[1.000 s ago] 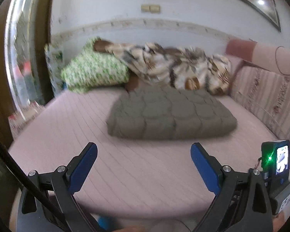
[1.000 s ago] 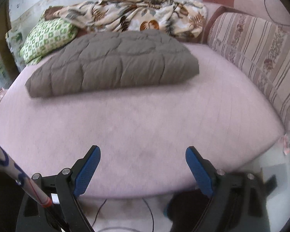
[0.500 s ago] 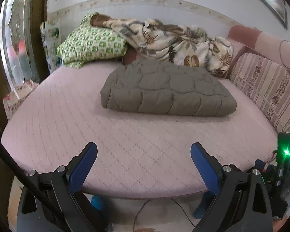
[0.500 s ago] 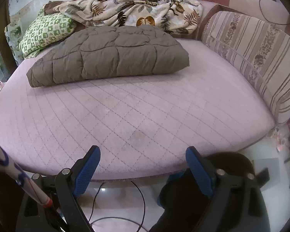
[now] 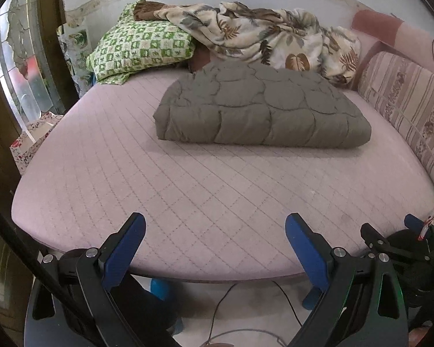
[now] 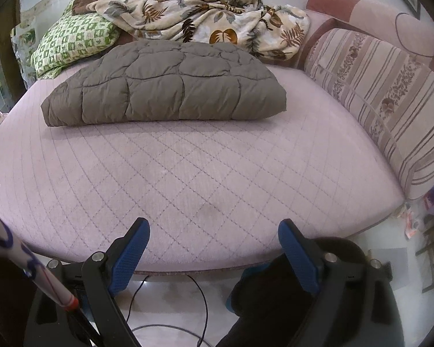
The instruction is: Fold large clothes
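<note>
Now farther back from the folded quilted coat (image 5: 260,107), left claw (image 5: 215,248) and right claw (image 6: 214,251) wide open, empty.

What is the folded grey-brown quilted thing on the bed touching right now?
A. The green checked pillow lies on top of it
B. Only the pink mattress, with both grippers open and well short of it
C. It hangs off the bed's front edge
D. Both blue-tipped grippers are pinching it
B: the folded quilted garment lies flat on the pink mattress, while the left gripper and right gripper are open at the bed's near edge, holding nothing.
</note>
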`<state>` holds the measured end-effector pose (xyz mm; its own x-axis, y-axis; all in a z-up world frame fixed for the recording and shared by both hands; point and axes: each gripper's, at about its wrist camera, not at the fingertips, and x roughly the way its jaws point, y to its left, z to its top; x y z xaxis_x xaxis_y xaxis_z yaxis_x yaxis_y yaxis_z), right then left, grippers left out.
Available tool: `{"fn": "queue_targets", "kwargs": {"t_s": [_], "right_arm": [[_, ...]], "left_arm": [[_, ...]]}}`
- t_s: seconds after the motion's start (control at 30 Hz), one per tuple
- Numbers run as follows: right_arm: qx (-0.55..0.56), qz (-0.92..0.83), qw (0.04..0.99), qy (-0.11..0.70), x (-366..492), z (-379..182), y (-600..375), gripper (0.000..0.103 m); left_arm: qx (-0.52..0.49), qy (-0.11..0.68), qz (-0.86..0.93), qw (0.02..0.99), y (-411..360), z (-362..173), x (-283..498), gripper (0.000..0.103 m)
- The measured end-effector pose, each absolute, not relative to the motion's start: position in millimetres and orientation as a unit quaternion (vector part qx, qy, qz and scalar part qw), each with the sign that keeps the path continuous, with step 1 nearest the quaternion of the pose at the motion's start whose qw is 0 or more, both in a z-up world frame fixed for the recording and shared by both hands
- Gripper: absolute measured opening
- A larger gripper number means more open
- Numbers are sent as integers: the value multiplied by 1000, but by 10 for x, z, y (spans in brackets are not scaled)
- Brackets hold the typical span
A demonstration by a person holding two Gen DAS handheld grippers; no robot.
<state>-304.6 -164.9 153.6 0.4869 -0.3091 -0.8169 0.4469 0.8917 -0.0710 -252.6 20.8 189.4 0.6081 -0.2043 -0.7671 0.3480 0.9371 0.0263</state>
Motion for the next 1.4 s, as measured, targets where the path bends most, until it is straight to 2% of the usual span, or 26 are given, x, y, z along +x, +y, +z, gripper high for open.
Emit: {"fn": "queue_targets", "kwargs": {"t_s": [1.4], "right_arm": [[46, -235, 845, 479, -2909, 1438, -1596, 94]], "left_arm": [[83, 455, -149, 874, 205, 1703, -2383, 97]]}}
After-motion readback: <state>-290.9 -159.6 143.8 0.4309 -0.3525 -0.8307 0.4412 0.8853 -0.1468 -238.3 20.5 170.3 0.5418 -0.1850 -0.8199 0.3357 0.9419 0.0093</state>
